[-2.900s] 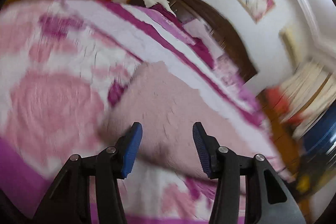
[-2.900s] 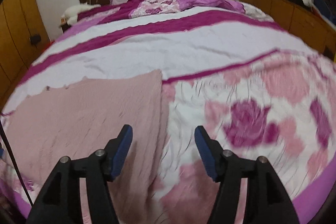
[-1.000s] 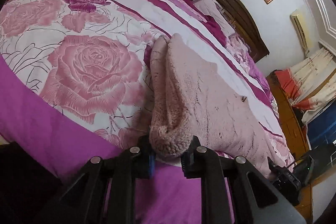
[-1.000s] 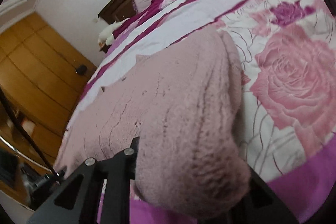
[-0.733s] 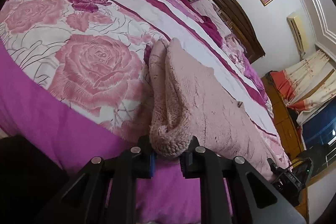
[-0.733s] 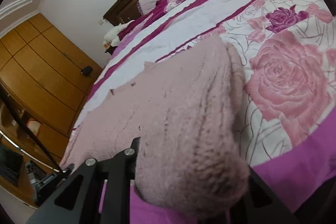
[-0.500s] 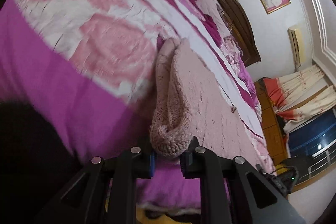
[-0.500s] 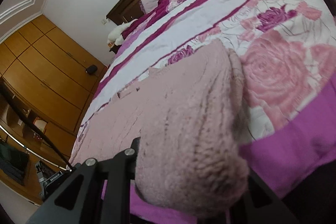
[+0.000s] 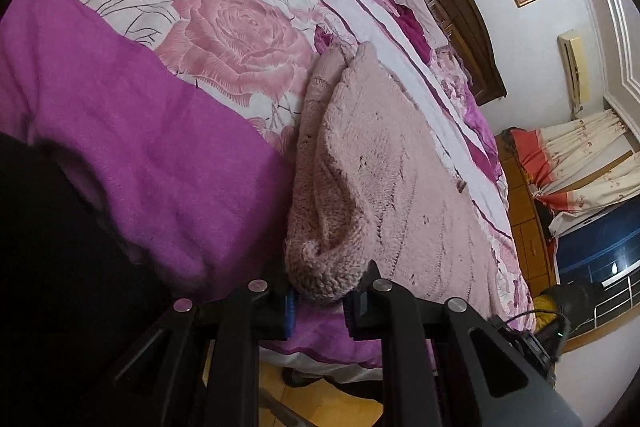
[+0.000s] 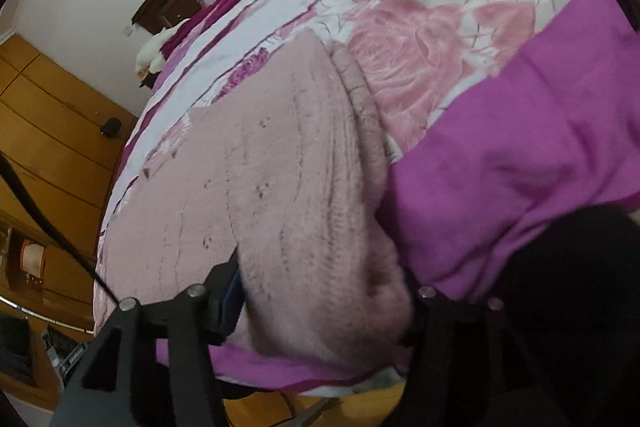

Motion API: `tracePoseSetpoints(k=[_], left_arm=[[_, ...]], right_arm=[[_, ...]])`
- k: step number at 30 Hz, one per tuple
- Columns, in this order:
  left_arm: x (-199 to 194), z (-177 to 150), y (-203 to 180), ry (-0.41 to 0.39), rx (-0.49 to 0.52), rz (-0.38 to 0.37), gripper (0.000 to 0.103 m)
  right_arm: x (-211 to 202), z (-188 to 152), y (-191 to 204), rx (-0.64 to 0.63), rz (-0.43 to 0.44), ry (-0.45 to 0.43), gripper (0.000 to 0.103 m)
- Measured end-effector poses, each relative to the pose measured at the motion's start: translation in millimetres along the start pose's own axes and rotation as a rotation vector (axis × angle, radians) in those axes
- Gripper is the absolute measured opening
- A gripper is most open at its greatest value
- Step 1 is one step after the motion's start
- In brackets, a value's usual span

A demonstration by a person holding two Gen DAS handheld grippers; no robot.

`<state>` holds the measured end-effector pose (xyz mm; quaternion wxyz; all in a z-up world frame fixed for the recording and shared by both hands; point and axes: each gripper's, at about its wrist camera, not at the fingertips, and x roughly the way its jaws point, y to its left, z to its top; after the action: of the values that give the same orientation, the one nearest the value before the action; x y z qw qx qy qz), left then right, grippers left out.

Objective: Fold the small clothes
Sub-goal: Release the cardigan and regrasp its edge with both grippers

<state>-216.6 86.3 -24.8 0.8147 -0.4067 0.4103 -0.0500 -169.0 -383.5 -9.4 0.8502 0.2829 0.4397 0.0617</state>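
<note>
A pale pink knitted garment (image 9: 384, 187) lies spread on the bed, its near edge pulled to the bed's front edge. My left gripper (image 9: 320, 301) is shut on the garment's bunched near-left corner. My right gripper (image 10: 324, 303) is shut on a thick bunch of the garment (image 10: 280, 163) at its near-right corner; the knit hides the right finger's pad. The garment's side edges are rolled up where they run away from the grippers.
The bed cover (image 9: 140, 131) has pink roses and a magenta band along the front edge. A dark headboard (image 9: 460, 23) and pillows are at the far end. Wooden wardrobes (image 10: 48, 131) stand on one side, curtains (image 9: 580, 155) on the other. Yellow floor (image 10: 320, 407) shows below.
Both grippers closed on the garment's near corners and drew it toward the bed's front edge. In the last second they have dropped lower and farther back, past the edge.
</note>
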Motion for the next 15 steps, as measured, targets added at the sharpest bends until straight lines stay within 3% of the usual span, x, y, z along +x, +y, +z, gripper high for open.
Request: tracePoseSetpoints(k=[2,6,8,9,12,13,15], left_arm=[[1,0,4,0.007,-0.014,-0.019,0.0],[2,2,21,0.037,-0.099,-0.093,0.0],[-2,3,25,0.031,-0.115,-0.092,0.0],[-8,4,22,0.008,-0.101,-0.055,0.0],[-31,13,6,-0.143,-0.028,0.062,0.0],[-40,20,-4,-0.2,0.003,0.058,0.001],[-46,34,-23,-0.234,0.071,0.039,0.011]], right_arm=[[-18,-9,8,-0.052,-0.061,-0.032,0.06],[-54,-16,39,-0.245,-0.303,-0.181,0.066],[-60,-8,56,-0.343,-0.401,-0.249,0.069],[-58,1,63,-0.389,-0.43,-0.27,0.073],[-37,41,60,-0.404,-0.446,-0.263,0.075],[-23,62,52,-0.364,-0.428,-0.231,0.075],[-2,93,34,-0.275,-0.362,-0.177,0.075]])
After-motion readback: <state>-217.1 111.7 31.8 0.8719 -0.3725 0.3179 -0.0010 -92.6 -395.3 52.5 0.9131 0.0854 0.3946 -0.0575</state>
